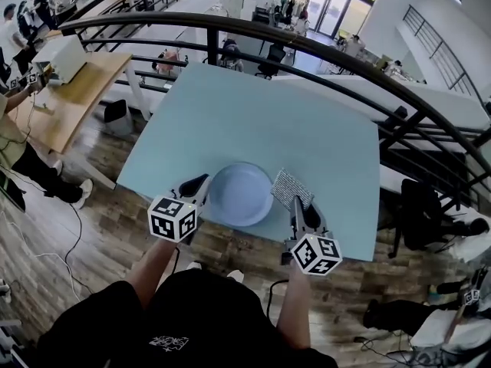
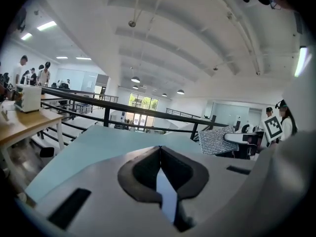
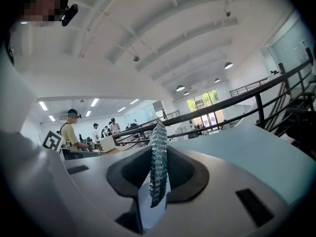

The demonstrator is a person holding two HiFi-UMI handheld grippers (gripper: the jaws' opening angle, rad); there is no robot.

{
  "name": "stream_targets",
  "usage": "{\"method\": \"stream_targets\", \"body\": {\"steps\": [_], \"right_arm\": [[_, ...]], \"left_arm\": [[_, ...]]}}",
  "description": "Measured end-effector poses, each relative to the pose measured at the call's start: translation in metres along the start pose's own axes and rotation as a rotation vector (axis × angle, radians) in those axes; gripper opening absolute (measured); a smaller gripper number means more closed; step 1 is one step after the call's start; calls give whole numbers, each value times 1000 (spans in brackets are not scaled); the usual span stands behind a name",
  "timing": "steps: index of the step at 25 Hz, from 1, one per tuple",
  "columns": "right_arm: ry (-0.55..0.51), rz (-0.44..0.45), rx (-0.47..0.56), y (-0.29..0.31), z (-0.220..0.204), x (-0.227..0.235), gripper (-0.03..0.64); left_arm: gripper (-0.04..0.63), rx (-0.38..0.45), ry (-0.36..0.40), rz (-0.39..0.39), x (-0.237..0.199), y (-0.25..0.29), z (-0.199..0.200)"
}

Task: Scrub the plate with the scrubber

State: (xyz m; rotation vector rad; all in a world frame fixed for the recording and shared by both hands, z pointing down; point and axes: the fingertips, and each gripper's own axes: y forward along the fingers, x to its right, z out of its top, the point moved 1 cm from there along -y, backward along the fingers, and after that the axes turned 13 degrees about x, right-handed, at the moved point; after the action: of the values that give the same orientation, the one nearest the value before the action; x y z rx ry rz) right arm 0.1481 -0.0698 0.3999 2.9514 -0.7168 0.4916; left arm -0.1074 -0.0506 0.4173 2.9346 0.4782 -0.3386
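A pale blue plate (image 1: 240, 194) lies on the light blue table (image 1: 253, 121) near its front edge. My left gripper (image 1: 204, 180) rests beside the plate's left rim, and I cannot tell if it touches the rim. In the left gripper view its jaws (image 2: 159, 154) meet with nothing visible between them. My right gripper (image 1: 296, 202) is shut on a silvery mesh scrubber (image 1: 291, 188), just right of the plate. The scrubber (image 3: 158, 162) stands edge-on between the jaws in the right gripper view. In the left gripper view the scrubber (image 2: 216, 140) sits off to the right.
A black curved railing (image 1: 322, 48) runs behind the table. A wooden desk (image 1: 73, 90) with a white box stands at the left, with people beside it. Black chairs (image 1: 418, 205) are at the right. The table's front edge is just under both grippers.
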Motion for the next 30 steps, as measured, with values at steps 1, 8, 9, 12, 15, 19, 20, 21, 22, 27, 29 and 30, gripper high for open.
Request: {"method": "stream_targets", "body": {"steps": [1,8,9,12,15,19,20,21,22,27,29,30], "right_arm": [[-8,-1,11,2,6,-4,84],[-69,-15,62,15,41,-22,84],[-75,-19,66,14,43,-25,84],[-100,-26,95,14,55,-35,84],[-141,-24,115,14,66,-49,84],[-181,-13,142,14,79,-61,84],[-188,-6,149,13,82,-63,84],[-194,0,155,12,86,-65,84],[-199,5,161,12,89,-67,84],[-210,1,179,15,95,-75,84],[-215,2,188,17,96,-77,83],[-215,2,192,18,97,-77,83]], "left_arm": [[11,10,2,-1,-4,0,6],[11,73,13,-31,-15,7,39],[11,83,17,-37,-16,6,44],[11,113,33,-54,-20,5,58],[11,153,52,-72,-22,2,74],[10,215,81,-92,-20,-1,99],[11,229,93,-100,-17,-1,105],[10,242,107,-107,-15,-2,110],[11,253,121,-115,-13,-4,115],[11,287,149,-141,-14,-10,131],[10,302,148,-149,-15,-9,136],[11,307,152,-153,-14,-9,138]]}}
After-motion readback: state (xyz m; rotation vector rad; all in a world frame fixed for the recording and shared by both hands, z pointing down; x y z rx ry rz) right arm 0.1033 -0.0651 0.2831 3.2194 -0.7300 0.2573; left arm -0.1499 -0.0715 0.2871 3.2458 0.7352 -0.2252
